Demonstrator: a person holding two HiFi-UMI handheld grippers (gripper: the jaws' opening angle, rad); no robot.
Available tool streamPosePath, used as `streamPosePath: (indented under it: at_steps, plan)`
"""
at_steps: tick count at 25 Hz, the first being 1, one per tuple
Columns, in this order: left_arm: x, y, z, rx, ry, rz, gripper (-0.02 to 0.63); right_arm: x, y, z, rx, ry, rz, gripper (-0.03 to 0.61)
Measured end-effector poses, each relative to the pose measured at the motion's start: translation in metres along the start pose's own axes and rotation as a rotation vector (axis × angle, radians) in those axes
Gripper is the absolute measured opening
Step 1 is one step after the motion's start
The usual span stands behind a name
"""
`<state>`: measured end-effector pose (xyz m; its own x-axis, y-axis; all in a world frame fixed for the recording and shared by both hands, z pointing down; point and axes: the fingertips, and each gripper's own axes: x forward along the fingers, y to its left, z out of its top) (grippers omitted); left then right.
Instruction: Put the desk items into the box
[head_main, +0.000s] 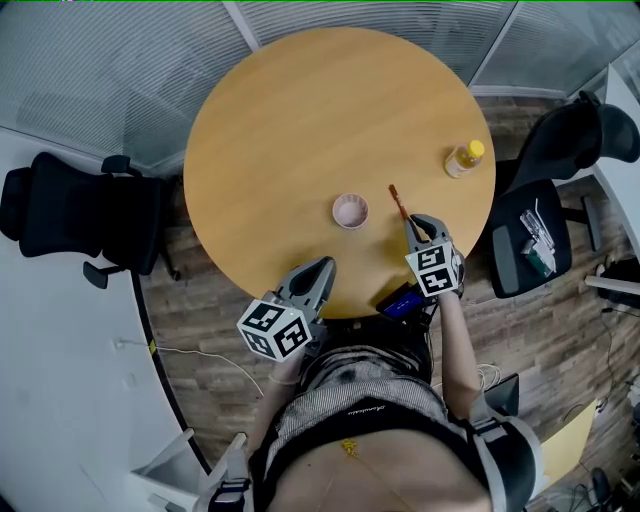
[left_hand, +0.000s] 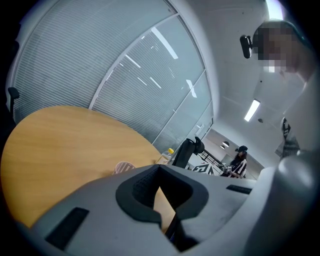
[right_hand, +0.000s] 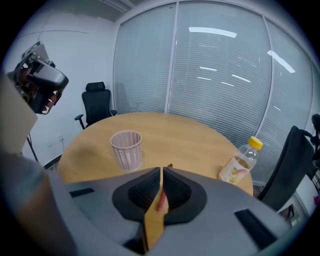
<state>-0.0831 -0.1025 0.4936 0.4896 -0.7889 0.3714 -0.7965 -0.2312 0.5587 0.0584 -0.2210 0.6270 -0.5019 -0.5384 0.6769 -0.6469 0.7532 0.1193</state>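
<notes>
Black office chair (head_main: 70, 215) parked far left of the round tabletop (head_main: 300, 110), a second chair (head_main: 575, 140) over on the right.

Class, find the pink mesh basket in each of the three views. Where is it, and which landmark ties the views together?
Head view: pink mesh basket just right of centre, on the table.
Left gripper view: basket low, left of centre, only its top showing.
Right gripper view: basket left of centre, upright.
Shared landmark: yellow-capped bottle, right of the basket in every view.
</notes>
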Motion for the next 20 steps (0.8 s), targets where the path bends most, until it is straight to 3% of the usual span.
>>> streamPosePath:
  at_steps: [15, 18, 20]
  plan:
    - [-0.002, 0.011, -0.018, -0.039, 0.020, 0.047, 0.002, 0.046, -0.004, -0.060, 0.077, 0.138, 0.068, 0.036]
    - [-0.002, 0.012, -0.019, -0.049, 0.016, 0.056, 0.002, 0.054, -0.002, -0.070, 0.089, 0.170, 0.101, 0.106]
    - [-0.002, 0.012, -0.019, -0.050, 0.013, 0.061, 0.002, 0.060, -0.001, -0.074, 0.104, 0.186, 0.115, 0.107]
